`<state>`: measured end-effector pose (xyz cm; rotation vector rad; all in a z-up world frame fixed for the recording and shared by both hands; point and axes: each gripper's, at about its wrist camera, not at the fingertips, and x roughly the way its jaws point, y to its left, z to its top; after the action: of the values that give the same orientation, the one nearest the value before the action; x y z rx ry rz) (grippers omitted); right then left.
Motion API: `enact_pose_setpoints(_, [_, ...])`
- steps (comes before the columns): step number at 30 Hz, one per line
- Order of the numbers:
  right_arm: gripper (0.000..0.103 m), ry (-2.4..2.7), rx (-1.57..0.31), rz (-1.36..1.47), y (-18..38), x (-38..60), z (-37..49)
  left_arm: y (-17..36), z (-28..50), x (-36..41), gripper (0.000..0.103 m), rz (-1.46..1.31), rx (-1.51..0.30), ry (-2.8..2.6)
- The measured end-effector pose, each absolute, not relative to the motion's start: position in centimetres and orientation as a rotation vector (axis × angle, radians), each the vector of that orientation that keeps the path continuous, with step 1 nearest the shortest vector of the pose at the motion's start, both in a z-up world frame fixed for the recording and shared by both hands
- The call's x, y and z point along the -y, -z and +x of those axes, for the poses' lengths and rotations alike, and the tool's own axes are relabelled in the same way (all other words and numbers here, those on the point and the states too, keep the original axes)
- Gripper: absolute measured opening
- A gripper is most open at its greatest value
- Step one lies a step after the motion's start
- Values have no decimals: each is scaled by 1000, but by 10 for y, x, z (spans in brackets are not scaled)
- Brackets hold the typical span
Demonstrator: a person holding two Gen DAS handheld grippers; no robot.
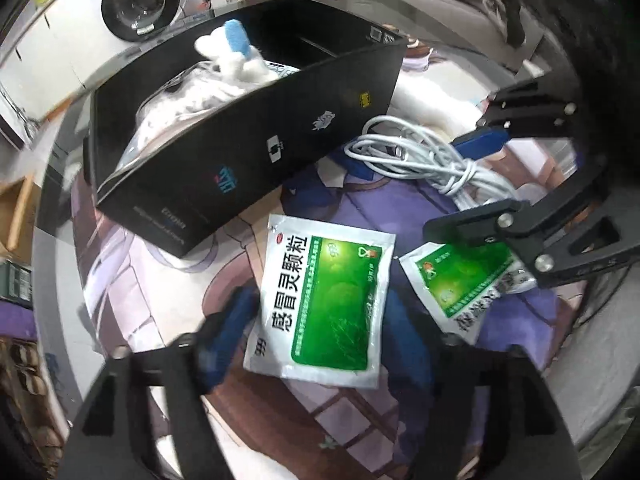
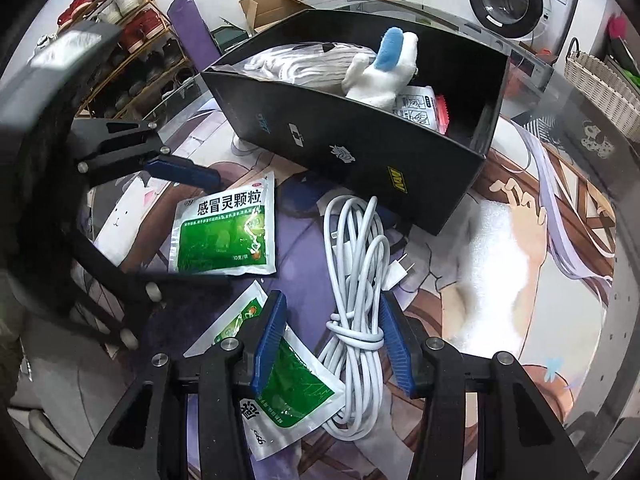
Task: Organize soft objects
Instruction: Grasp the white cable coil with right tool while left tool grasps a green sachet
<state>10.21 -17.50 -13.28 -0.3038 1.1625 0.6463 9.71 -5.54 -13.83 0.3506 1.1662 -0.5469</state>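
Left wrist: glossy green sachet (image 1: 320,304) (flat)

Left wrist view: close, angled down over green sachet (image 1: 324,304). Right wrist view: close, angled down over white cable (image 2: 356,300). Shared by the 2: sachet, cable, black box (image 1: 248,136).

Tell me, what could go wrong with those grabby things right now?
1. The right gripper is open around the white cable, and its left finger sits over a green packet, so closing might pinch the packet too.
2. The cable is only loosely bundled; loops might sag and snag on the black box wall.
3. The left gripper is open around the other green packet, close to the right gripper, so the two could bump.
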Motion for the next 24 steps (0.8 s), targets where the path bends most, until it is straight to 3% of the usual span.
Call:
enact_pose_setpoints(1, [49,-645,-1161,-308,134,177,103,138,98,59,87,359,-1152,534])
enact_pose_setpoints(4, [50,-641,-1153,-317,134,176,103,138,103,59,82,321,-1187,542])
enact_pose_setpoints(6, [51,-637,-1143,-336,137,171,99,135,104,61,69,326,-1187,541])
enact_pose_setpoints(8, [51,-637,-1132,-352,139,167,96,129,103,62,39,316,-1172,532])
enact_pose_setpoints(9, [49,-642,-1125,-353,139,167,95,127,104,60,35,296,-1170,524])
enact_pose_setpoints(10, [47,-649,-1118,-357,141,166,94,127,104,59,34,286,-1168,518])
enact_pose_setpoints(12, [25,-660,-1102,-380,141,164,92,126,101,63,32,301,-1159,518])
enact_pose_setpoints(16, [25,-683,-1089,-382,141,160,89,126,97,67,26,308,-1153,515])
enact_pose_setpoints(24, [25,-690,-1058,-368,133,155,88,124,94,67,24,311,-1141,516])
